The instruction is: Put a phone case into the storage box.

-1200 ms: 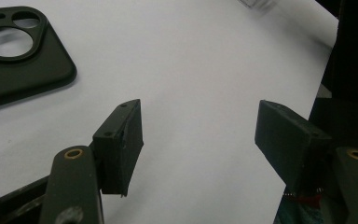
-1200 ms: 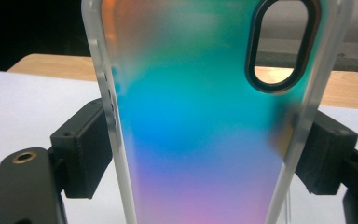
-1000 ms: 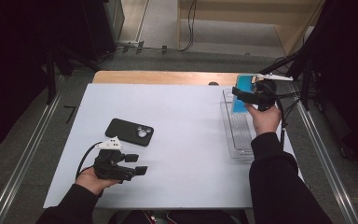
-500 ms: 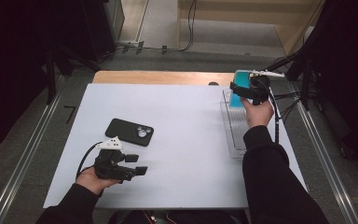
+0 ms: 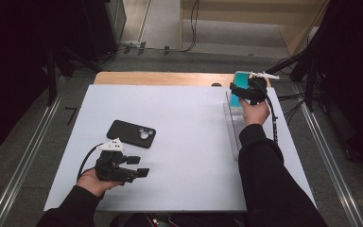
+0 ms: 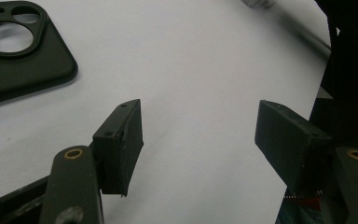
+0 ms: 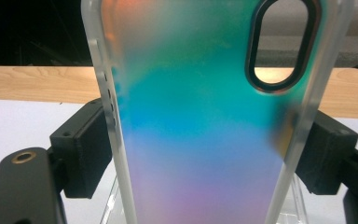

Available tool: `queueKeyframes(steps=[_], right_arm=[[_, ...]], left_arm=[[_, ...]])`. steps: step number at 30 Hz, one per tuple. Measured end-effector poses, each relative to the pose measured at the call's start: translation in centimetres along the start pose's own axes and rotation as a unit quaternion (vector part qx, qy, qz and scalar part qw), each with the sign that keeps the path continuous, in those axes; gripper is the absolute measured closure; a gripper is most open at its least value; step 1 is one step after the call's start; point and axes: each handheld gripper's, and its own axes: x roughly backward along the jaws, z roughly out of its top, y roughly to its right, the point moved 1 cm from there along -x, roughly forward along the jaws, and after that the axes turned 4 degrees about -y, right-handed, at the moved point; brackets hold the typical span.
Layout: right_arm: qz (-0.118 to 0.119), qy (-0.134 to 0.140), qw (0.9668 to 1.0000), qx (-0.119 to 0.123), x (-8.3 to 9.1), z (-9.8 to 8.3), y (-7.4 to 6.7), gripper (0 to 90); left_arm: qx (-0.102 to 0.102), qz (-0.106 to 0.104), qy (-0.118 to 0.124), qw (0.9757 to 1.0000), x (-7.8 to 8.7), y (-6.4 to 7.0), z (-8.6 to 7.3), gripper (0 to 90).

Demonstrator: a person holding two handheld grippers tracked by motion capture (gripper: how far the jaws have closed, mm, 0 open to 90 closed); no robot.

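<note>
Step in hand: the iridescent phone case (image 7: 200, 116) is judged to be carried between the clear tray (image 5: 233, 124) and the open table (image 5: 189, 118); which way cannot be told.
Right hand-held gripper (image 5: 244, 91): closed on the iridescent phone case, which is pinched by its two frosted long edges and held upright, above the far end of the clear tray at the right side of the table.
Left hand-held gripper (image 5: 140, 166): jaws held apart with nothing between them, low over the near left of the table, just beside the black phone case (image 5: 131, 133).
Grip advice: pressure is best kept light, since the thin sides are likely to bow or slip out.
Carrying advice: the case is best kept upright and clear of the tray wall.
Risk: a case clipped on the tray rim may be twisted out of the jaws.
</note>
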Motion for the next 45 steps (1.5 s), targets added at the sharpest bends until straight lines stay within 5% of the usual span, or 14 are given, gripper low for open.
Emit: queueKeyframes(steps=[5,10,45], right_arm=[[-0.006,-0.01,0.9999,-0.01,-0.8,-0.4,-0.1,15.2],[-0.026,-0.017,0.9994,0.013,-1.4,-0.3,-0.5,15.1],[-0.002,-0.036,0.9991,0.02,-1.6,-0.3,-0.5,0.9]], left_arm=[[-0.001,0.002,-0.001,1.0,0.0,0.0,0.0,32.8],[-0.001,-0.001,-0.001,1.0,0.0,0.0,0.0,32.8],[-0.001,-0.001,-0.001,1.0,-0.1,0.0,0.1,32.8]])
